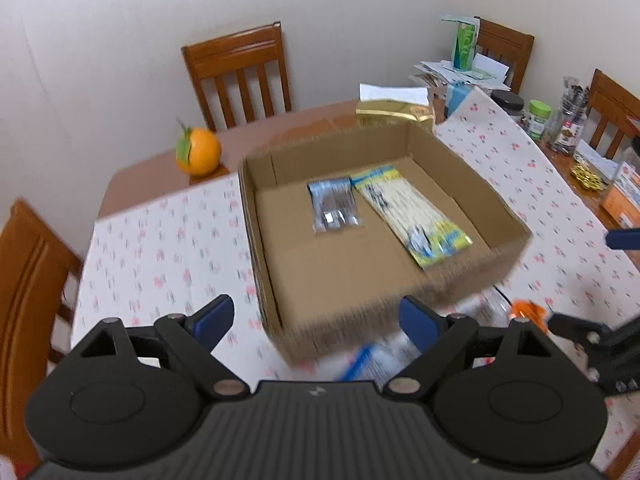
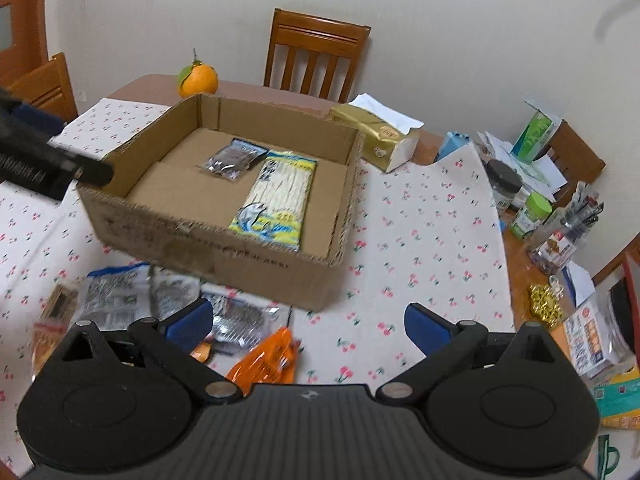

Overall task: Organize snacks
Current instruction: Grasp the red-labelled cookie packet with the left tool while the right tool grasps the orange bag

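Observation:
A shallow cardboard box [image 1: 460, 280] [image 2: 224, 256] stands on the cherry-print tablecloth. Inside lie a small dark silver snack packet [image 1: 334, 206] [image 2: 234, 159] and a long yellow-and-white fish snack pack [image 1: 408, 212] [image 2: 280, 200]. More snack packets lie on the cloth in front of the box: a blue-white one [image 2: 112, 296], a silver one [image 2: 240, 316] and an orange one [image 2: 268, 360] [image 1: 528, 312]. My left gripper [image 1: 320, 320] is open and empty over the box's near wall. My right gripper [image 2: 308, 326] is open and empty above the loose packets.
An orange [image 1: 199, 151] [image 2: 198, 79] sits on the bare table behind the box. A gold tissue pack [image 2: 376, 136] lies at the box's far right. Jars, papers and boxes [image 2: 536, 208] crowd the right side. Wooden chairs [image 1: 240, 72] surround the table.

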`<state>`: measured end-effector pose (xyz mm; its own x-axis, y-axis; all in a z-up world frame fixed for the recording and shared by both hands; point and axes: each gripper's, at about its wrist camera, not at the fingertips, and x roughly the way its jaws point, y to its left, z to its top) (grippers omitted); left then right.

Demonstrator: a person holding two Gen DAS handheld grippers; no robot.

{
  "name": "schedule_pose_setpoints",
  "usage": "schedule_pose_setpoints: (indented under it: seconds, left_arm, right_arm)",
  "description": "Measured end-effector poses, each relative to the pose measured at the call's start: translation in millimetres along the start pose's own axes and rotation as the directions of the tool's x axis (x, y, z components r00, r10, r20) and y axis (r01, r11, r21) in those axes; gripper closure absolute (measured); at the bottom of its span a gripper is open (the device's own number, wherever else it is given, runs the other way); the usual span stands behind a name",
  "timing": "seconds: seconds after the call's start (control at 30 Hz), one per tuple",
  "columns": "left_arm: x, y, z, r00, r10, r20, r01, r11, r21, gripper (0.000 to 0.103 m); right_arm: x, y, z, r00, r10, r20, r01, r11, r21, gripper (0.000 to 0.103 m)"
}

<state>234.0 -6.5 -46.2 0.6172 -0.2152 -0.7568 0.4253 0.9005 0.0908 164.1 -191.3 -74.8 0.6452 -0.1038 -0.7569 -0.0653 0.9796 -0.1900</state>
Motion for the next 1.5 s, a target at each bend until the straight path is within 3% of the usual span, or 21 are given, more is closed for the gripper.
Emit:
schedule_pose_setpoints:
  seconds: [0.37,0.7,0.83,1.23,1.5]
  left_arm:
    - [-6,-32,-63,0.991,-0.050,-0.127,0.048,0.999,-0.021,0.013]
    - [8,-65,-81,0.985,0.089,-0.147,-0.095,0.995,-0.034,0.013]
    - [16,-73,-86,0.973,0.152,-0.174,-0.161,0.986,-0.037,0.013]
    - [-4,-65,-112,0.954,0.190,-0.232,-0.216,0.972,-0.090,0.013]
    - [-9,-67,-123,0.959,0.169,-0.227,-0.190,0.979,-0.076,0.013]
  right_arm:
    - [-3,3,-32,0.997,0.041,-0.068,-0.038,0.999,0.038,0.000]
    - [14,-7,-43,0.985,0.133,-0.112,-0.130,0.991,0.035,0.000]
    - [18,-14,-47,0.978,0.170,-0.118,-0.168,0.985,0.034,0.000]
    - [38,-25,-50,0.960,0.245,-0.137,-0.235,0.969,0.081,0.000]
    - [61,-23,-42,0.964,0.229,-0.134,-0.206,0.965,0.161,0.000]
